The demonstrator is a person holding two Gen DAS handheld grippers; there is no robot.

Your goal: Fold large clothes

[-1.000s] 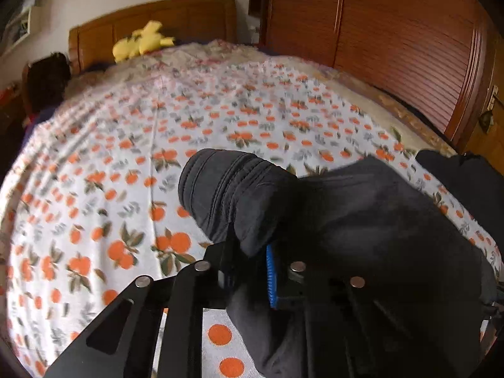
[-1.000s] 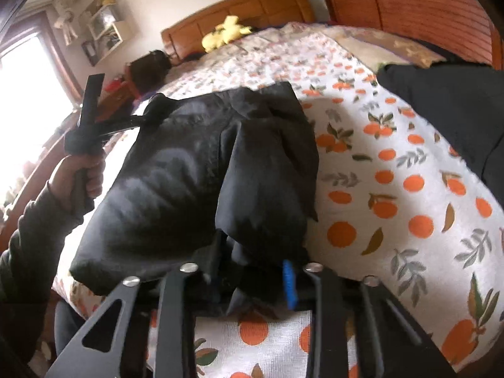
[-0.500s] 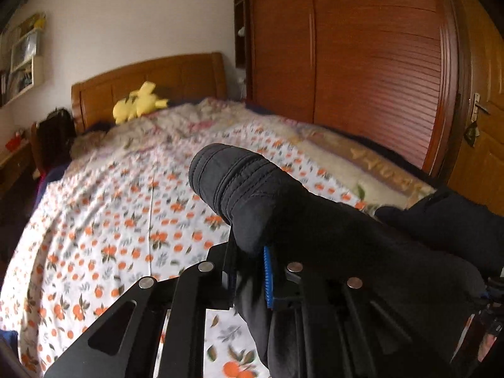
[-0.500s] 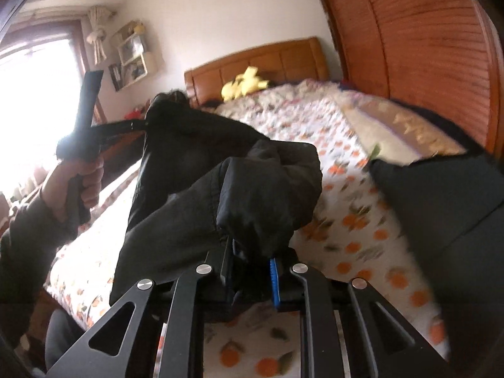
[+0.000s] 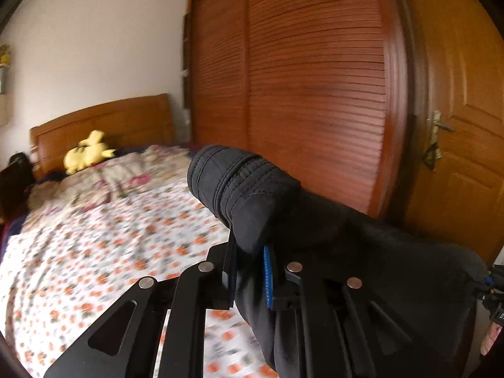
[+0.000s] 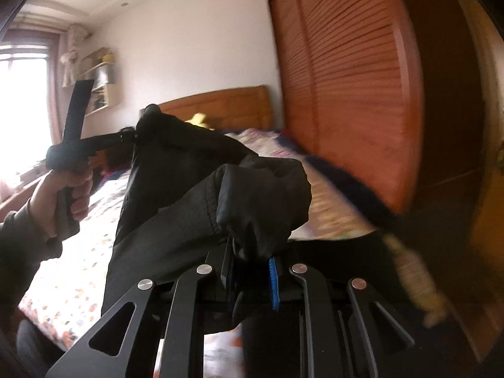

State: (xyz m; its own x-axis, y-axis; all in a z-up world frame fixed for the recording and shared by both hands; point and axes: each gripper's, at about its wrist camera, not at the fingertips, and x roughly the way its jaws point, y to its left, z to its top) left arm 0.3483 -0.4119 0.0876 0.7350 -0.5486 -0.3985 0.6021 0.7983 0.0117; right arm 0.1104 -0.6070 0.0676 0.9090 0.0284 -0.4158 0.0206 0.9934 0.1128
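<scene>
A large black garment (image 5: 330,230) hangs in the air, stretched between my two grippers above the bed (image 5: 94,252). My left gripper (image 5: 250,245) is shut on a stitched, ribbed edge of it that bulges over the fingers. My right gripper (image 6: 250,255) is shut on another bunched part of the black garment (image 6: 176,189). In the right wrist view a hand (image 6: 67,189) holds the left gripper (image 6: 135,135) at the upper left, its tip pinching the far corner of the cloth. The pads of both grippers are mostly hidden by fabric.
The bed has an orange-print sheet and a wooden headboard (image 5: 104,123), with a yellow plush toy (image 5: 86,154) near it. A slatted wooden wardrobe (image 5: 299,94) and a door (image 5: 456,126) stand at the right. Another dark garment (image 6: 362,195) lies on the bed's right side.
Both grippers have risen with the black garment, which has come up off the sheet. Both views have tilted up from the bed towards the wardrobe and wall.
</scene>
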